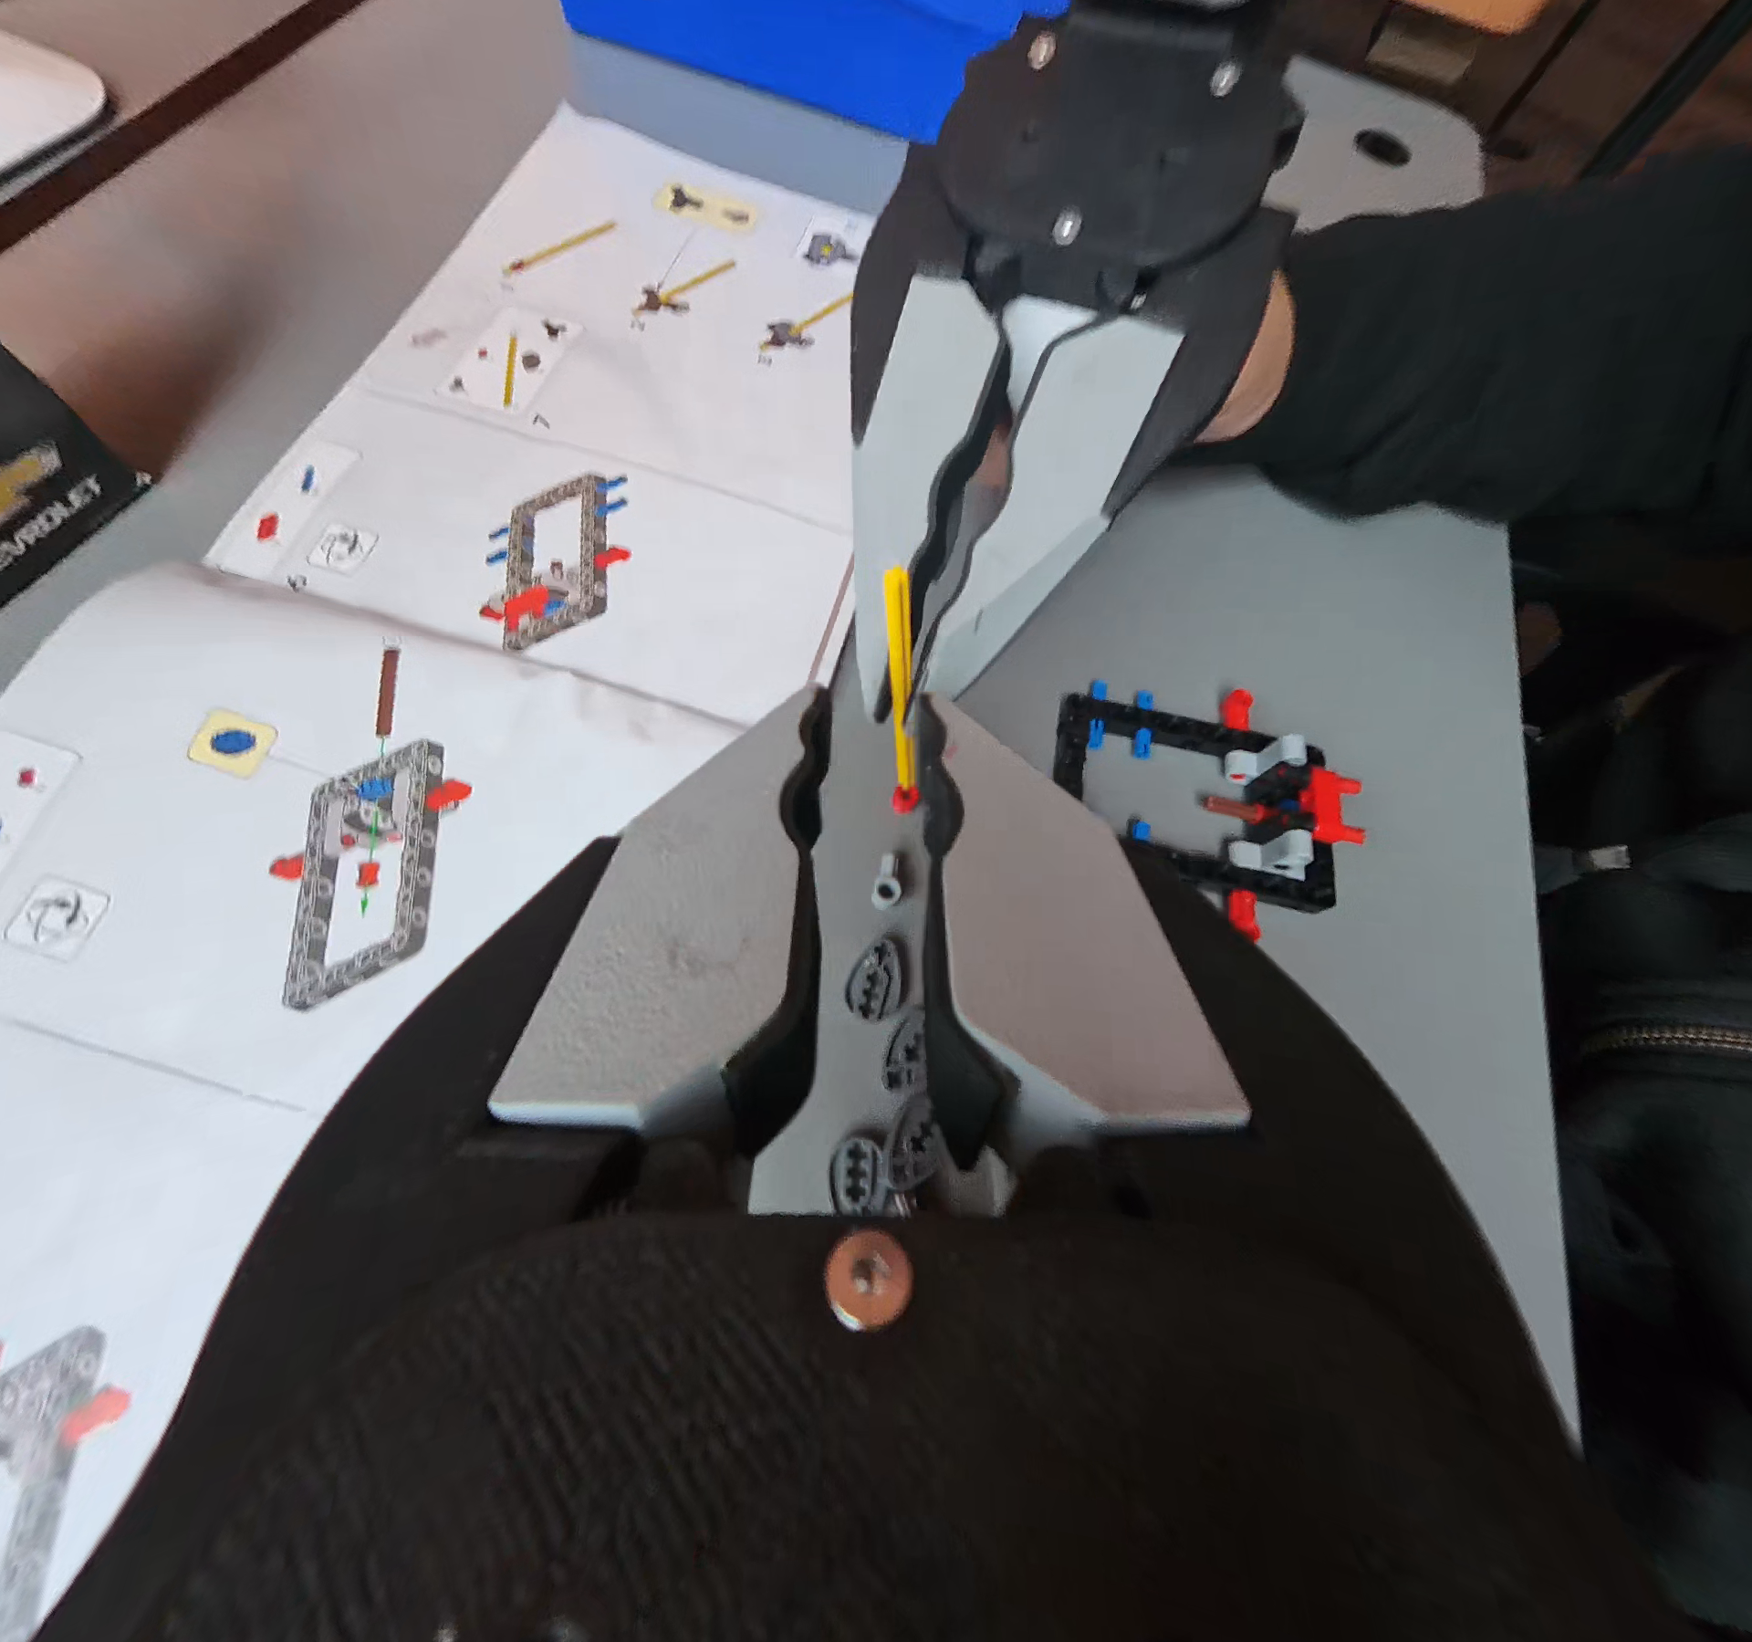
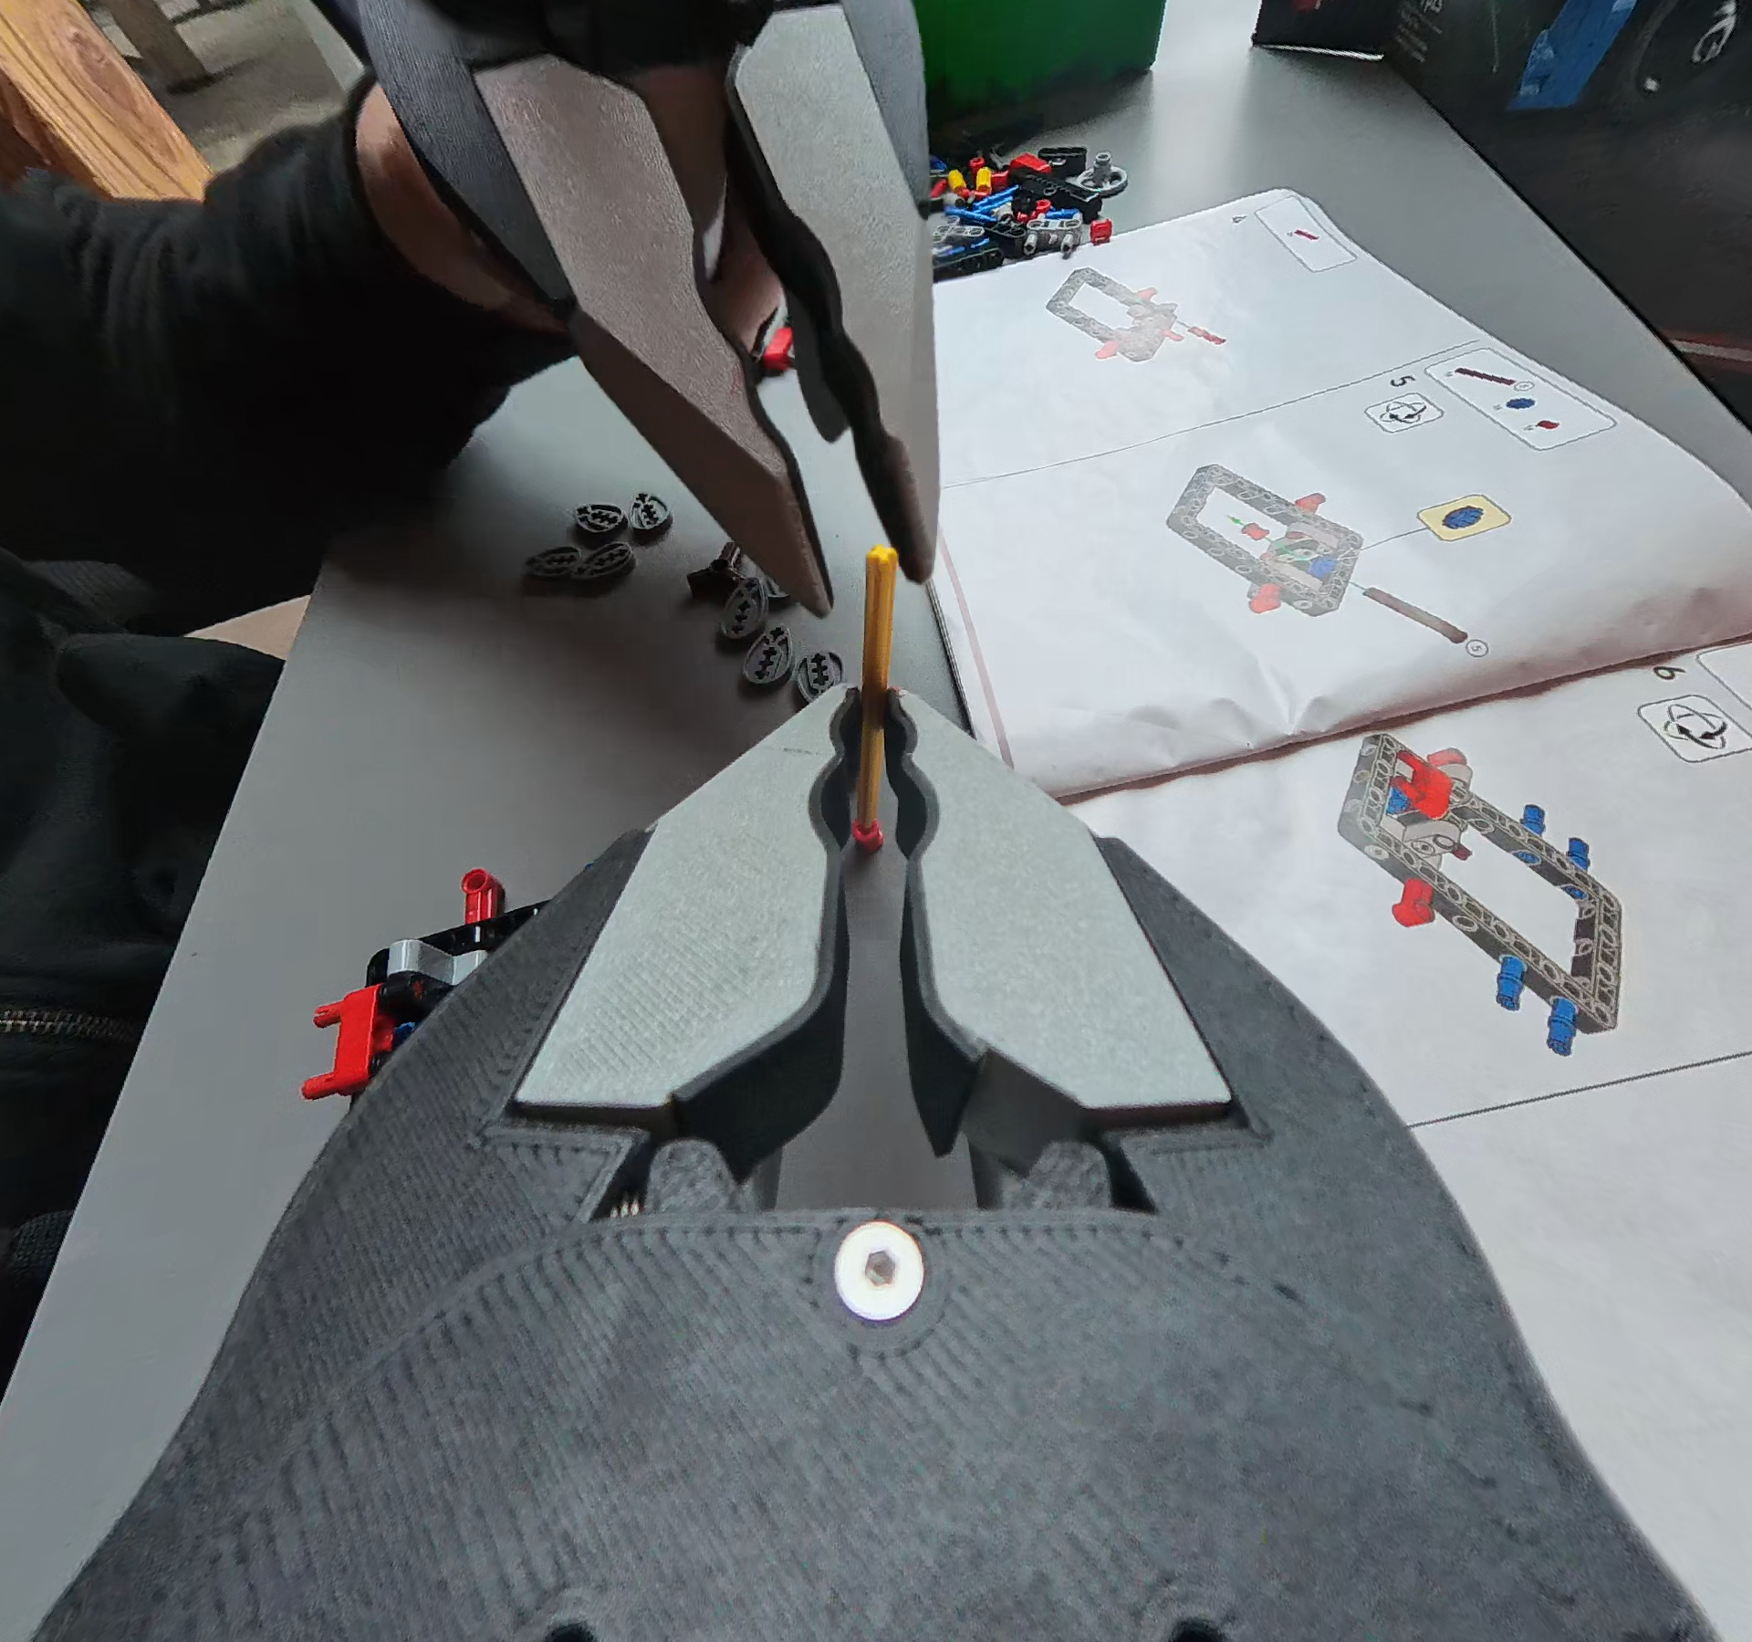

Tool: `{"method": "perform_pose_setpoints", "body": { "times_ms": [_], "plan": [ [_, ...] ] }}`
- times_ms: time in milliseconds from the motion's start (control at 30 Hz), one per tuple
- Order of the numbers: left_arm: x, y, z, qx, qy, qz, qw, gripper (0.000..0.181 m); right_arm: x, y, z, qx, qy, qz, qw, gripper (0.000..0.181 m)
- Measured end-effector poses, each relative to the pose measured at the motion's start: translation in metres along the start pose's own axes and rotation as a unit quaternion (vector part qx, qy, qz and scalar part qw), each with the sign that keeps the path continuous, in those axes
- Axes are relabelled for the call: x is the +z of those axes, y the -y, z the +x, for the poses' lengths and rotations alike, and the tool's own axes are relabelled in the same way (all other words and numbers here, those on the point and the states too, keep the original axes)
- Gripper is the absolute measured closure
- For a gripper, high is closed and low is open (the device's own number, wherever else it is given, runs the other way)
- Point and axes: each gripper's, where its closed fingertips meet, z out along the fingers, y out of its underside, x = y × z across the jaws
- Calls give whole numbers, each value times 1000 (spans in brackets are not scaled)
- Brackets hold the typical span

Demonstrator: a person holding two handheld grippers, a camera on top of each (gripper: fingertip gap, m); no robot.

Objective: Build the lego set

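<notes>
The yellow axle (image 2: 877, 648), a thin, hard plastic rod grooved along its length, stood roughly upright over the desk (image 2: 427, 743) with a red bush (image 2: 867, 833) on its lower end. Your right gripper (image 2: 872, 696) was clamped on its middle. Your left gripper (image 2: 867, 587) had its jaws narrowly apart around the upper end, with no evident contact.

Risks, as judged:
- **Axle:** it was slender, so a sideways knock from the left gripper could have pivoted it in the grasp or pushed it out.
- **Bush:** it was probably seated by friction only, so it could have slid off and rolled.
- **Loose parts:** the small grey sleeve (image 1: 886, 890) and the black oval pieces (image 2: 607, 534) lay near and could have scattered.

The black frame assembly (image 1: 1195, 800), studded with red and blue pins, lay well apart from both grippers. The paper instruction booklet (image 2: 1232, 601) lay flat on the other side.
</notes>
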Motion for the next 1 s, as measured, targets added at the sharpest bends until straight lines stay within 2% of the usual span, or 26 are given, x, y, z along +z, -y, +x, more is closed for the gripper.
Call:
{"method": "perform_pose_setpoints", "body": {
  "times_ms": [133, 333, 833, 1000],
  "plan": [
    [6, 18, 7, -6, -45, 19, 999, 161, 0, 1, -1, -5, -6, 0, 1000, 180],
    [18, 13, 12, -12, -82, 7, 997, 178, 0, 1, -3, -15, -16, -6, 1000, 180],
    [15, 13, 12, -19, -88, 38, 995, 179, -1, 1, -5, -13, -10, 4, 1000, 180],
    [11, 14, 10, 8, -65, 34, 997, 178, 2, -4, -4, -28, -20, -13, 999, 179]
  ]
}}
